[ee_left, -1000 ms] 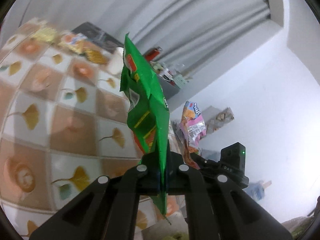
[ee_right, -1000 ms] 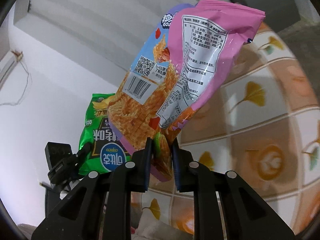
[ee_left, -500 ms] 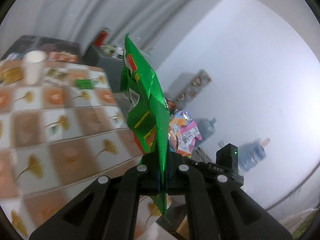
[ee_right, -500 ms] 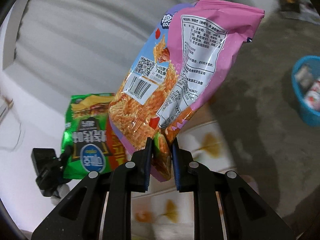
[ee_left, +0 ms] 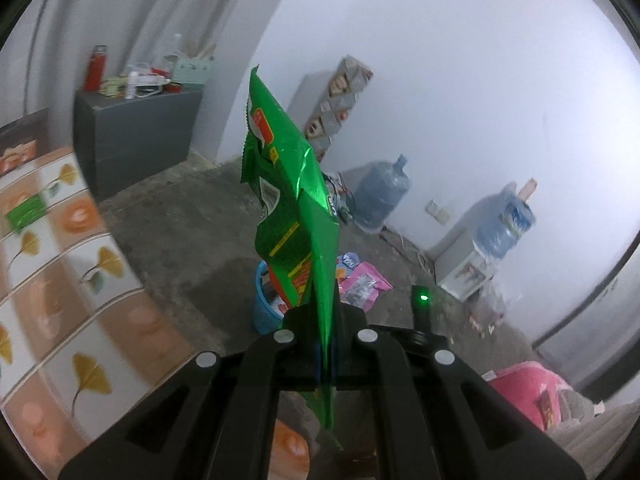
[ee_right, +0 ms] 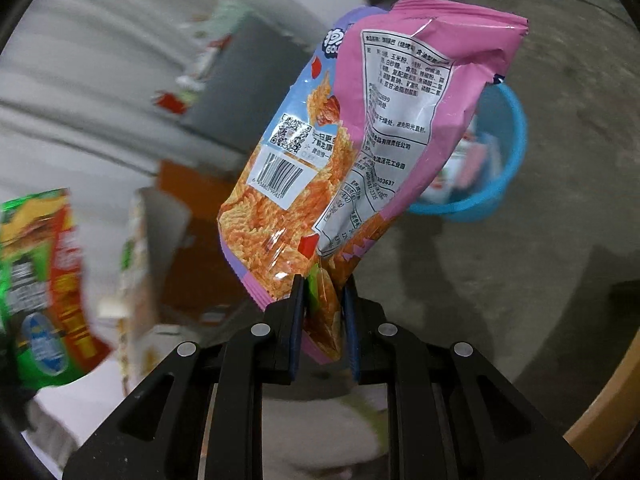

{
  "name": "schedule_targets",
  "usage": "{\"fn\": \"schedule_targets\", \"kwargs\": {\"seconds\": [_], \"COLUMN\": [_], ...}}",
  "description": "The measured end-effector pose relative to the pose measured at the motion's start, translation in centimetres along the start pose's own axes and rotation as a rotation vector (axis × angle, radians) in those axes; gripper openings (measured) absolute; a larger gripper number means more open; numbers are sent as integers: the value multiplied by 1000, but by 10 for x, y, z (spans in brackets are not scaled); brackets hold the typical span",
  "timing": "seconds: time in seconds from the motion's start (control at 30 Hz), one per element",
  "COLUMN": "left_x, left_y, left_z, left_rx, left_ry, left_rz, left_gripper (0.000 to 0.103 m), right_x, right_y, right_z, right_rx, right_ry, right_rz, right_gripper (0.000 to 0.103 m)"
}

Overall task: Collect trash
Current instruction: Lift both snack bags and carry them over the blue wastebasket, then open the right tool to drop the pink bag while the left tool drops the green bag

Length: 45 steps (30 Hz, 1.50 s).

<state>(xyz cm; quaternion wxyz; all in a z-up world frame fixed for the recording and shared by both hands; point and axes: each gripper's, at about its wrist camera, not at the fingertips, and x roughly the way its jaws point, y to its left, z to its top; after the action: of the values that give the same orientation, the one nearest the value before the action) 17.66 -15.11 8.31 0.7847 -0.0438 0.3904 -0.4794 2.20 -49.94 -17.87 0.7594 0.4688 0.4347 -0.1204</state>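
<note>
Bare concrete floor carries a blue bucket at two o'clock in the right wrist view. Right gripper pinches a pink snack bag; left gripper clamps a green chip bag edge-on, with the bucket behind it.

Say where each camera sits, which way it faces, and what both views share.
Left wrist: on the left gripper, facing down across the floor; its black fingers pinch a green foil snack bag.
Right wrist: on the right gripper, angled floorward; its fingers clamp a pink plastic snack bag.
Shared: blue plastic basin, both bags.
</note>
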Motion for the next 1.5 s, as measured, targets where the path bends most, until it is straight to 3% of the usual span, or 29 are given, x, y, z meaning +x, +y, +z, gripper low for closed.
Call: {"fn": "schedule_targets", "kwargs": {"seconds": [0.27, 0.37, 0.43, 0.47, 0.6, 0.87, 0.93, 1.07, 1.13, 1.17, 1.27, 1.37, 1.5], "left_x": [75, 105, 120, 130, 160, 256, 289, 363, 410, 424, 449, 428, 381], "left_y": [-9, -16, -18, -20, -32, -82, -95, -105, -92, -84, -52, -32, -34], "left_z": [21, 26, 26, 28, 25, 1, -13, -48, -64, -66, -62, -39, 3], "left_rx": [77, 130, 153, 168, 250, 553, 646, 809, 788, 753, 559, 367, 291], "left_ry": [104, 142, 164, 177, 211, 348, 409, 503, 583, 605, 621, 557, 452], "left_rz": [35, 60, 67, 71, 97, 155, 153, 234, 255, 267, 288, 239, 216], "left_gripper": [2, 2, 2, 2, 2, 2, 2, 4, 7, 14, 25, 36, 37], "right_x": [71, 93, 104, 104, 88, 31, 23, 24, 24, 24, 18, 15, 7], "right_y": [-18, -21, -22, -23, -25, -42, -51, -71, -79, -82, -84, -79, -69], "right_z": [26, 39, 39, 40, 39, 20, 12, -3, -15, -20, -37, -46, -45], "right_rx": [89, 73, 69, 61, 40, 131, 156, 243, 284, 298, 324, 297, 285], "right_ry": [42, 41, 50, 43, -25, -174, -180, -139, -107, -97, -72, -55, -61], "right_rz": [-144, -195, -228, -238, -235, -182, -175, -145, -145, -141, -123, -130, -118], "right_gripper": [17, 24, 40, 43, 56, 59, 59, 59, 59, 59, 59, 59, 59]}}
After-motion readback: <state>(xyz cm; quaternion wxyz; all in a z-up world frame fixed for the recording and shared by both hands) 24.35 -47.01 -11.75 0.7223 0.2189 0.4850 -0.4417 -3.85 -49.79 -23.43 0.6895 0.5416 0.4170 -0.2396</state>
